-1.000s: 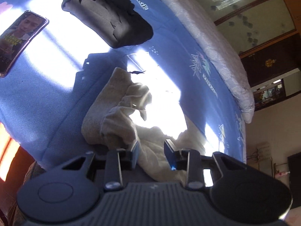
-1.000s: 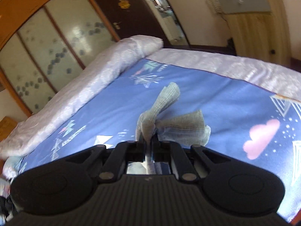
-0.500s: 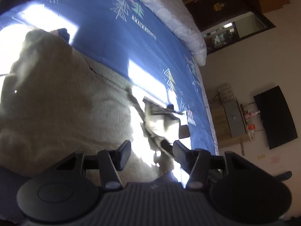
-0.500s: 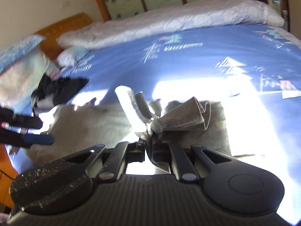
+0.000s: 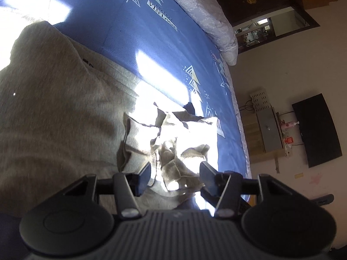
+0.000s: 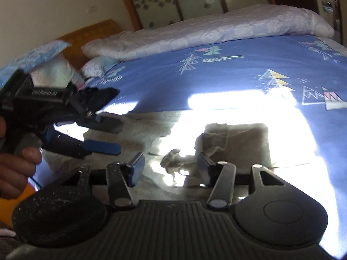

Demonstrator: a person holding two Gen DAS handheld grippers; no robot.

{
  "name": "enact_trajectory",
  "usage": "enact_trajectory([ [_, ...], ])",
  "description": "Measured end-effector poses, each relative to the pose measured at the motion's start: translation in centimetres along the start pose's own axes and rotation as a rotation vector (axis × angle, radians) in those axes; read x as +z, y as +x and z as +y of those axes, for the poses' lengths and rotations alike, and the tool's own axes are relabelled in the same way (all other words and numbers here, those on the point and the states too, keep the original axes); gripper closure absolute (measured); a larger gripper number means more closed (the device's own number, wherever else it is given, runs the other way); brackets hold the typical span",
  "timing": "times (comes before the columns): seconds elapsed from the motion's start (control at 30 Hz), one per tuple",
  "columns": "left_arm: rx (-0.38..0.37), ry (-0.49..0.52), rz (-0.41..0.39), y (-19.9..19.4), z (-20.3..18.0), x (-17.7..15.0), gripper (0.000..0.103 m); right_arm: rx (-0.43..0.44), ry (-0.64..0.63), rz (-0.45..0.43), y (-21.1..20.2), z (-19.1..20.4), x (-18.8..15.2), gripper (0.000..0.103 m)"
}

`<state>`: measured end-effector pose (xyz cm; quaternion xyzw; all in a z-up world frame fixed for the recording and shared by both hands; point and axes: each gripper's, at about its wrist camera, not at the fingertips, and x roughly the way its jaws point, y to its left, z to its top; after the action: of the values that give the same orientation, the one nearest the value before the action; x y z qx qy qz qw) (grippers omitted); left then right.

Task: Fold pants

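Note:
Beige knit pants point(image 5: 54, 112) lie spread on the blue bedsheet point(image 5: 151, 49), in shade and patches of glaring sun. Their ribbed leg cuffs point(image 5: 173, 143) sit bunched on top of the fabric, just ahead of my left gripper point(image 5: 175, 171). That gripper is open, with cloth under its jaws and no pad pressing on it. In the right wrist view the cuffs point(image 6: 216, 134) lie loose in front of my right gripper point(image 6: 170, 164), whose jaws are opening with nothing pinched. The left gripper point(image 6: 118, 137) shows there too, held by a hand point(image 6: 17, 164).
A white quilt point(image 6: 216, 28) runs along the bed's far side. Pillows point(image 6: 43, 62) and a wooden headboard point(image 6: 91, 32) stand at the left end. Past the foot of the bed are a grey cabinet point(image 5: 266, 130) and a wall TV point(image 5: 314, 130).
The right gripper, shut on the cuffs before, has carried them onto the spread pants and opened, leaving them there. The left gripper let go of its fold, swung toward the cuffs and opened wider.

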<state>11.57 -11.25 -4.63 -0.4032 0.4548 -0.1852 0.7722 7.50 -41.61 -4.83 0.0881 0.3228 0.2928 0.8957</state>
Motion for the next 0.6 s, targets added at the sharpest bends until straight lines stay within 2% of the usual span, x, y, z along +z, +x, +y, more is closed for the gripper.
enact_trajectory([
  [0.1, 0.006, -0.029, -0.001, 0.3, 0.7, 0.1, 0.053, -0.050, 0.173, -0.015, 0.5, -3.6, 0.6, 0.051],
  [0.2, 0.009, -0.064, -0.014, -0.4, 1.9, -0.1, 0.053, -0.025, 0.234, 0.006, 2.3, -4.1, 0.8, 0.051],
  [0.3, 0.016, -0.106, -0.045, -1.4, 3.1, 0.1, 0.053, 0.030, 0.143, 0.041, 4.4, -0.5, 0.6, 0.051],
  [0.4, 0.026, -0.135, -0.073, -2.6, 3.9, 0.4, 0.053, 0.145, -0.002, 0.101, 6.3, 4.2, -0.2, 0.051],
  [0.47, 0.029, -0.132, -0.090, -3.6, 4.0, 0.5, 0.053, 0.192, -0.068, 0.148, 7.5, 6.4, -0.6, 0.051],
  [0.6, -0.005, -0.103, -0.156, -7.6, 4.8, 0.2, 0.051, 0.200, -0.048, 0.166, 7.1, 6.2, -1.0, 0.051],
])
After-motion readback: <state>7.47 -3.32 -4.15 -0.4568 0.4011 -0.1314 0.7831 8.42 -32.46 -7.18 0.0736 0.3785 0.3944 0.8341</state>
